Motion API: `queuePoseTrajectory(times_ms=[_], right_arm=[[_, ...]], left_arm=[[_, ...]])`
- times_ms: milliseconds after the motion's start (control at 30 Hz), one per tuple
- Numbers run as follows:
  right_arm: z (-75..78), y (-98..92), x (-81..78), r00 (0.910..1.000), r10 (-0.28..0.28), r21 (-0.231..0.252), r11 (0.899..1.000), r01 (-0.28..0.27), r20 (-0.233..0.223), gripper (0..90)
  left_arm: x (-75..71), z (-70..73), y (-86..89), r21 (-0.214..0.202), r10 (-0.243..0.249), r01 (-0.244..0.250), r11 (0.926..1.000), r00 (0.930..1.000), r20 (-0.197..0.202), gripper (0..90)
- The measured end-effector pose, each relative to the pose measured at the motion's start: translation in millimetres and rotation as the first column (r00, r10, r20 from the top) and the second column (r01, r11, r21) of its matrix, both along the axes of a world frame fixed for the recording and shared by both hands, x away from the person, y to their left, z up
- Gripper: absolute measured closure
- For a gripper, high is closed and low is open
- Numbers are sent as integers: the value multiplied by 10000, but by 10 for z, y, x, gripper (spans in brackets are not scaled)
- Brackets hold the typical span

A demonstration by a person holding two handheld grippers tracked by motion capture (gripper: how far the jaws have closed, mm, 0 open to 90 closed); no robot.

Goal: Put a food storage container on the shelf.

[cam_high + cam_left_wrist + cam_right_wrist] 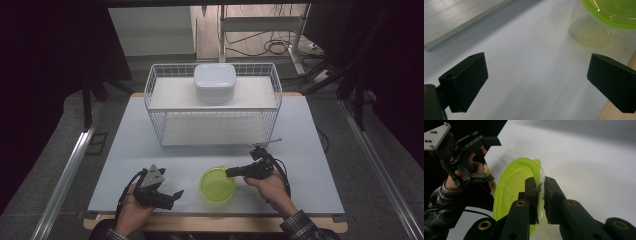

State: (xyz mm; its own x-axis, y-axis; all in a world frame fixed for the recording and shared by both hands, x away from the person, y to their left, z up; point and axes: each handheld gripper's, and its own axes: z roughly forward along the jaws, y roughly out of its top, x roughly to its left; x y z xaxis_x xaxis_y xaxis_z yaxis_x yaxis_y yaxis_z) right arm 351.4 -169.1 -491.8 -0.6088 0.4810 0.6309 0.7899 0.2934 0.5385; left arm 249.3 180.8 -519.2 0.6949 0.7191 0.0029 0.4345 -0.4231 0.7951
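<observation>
Right tool clenched on green container rim, left tool released nearby, wire rack behind.

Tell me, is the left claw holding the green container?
No, the left claw stands open over the bare table, while the green container sits apart from it.

No legible txt, labels, brands or nos. on anything in view.
</observation>
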Motion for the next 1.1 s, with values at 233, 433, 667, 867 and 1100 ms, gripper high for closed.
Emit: queuePoseTrajectory(times_ms=[233, 433, 667, 867, 1100], right_arm=[[37, -50, 3, 9998, -198, 144, 9997, 197, 70, 819], [93, -93, 25, 9992, -399, 547, 9977, 392, 101, 820], [221, -139, 60, 9980, -578, 1047, 9930, 550, 240, 821], [400, -163, 99, 9962, -711, 1449, 9874, 632, 503, 821], [677, -194, 159, 9921, -947, 1801, 9805, 787, 820, 821]], left_arm=[[1, 0, 0, 11, 7, -7, 10000, 10000, 3, 31], [0, 5, 10, -59, 64, -64, 10000, 10000, 26, 31], [1, 5, 13, -73, 75, -75, 9999, 10000, 29, 30], [-1, 12, 23, -146, 119, -118, 9998, 9999, 63, 30], [-1, 20, 34, -186, 176, -174, 9997, 9998, 103, 28]])
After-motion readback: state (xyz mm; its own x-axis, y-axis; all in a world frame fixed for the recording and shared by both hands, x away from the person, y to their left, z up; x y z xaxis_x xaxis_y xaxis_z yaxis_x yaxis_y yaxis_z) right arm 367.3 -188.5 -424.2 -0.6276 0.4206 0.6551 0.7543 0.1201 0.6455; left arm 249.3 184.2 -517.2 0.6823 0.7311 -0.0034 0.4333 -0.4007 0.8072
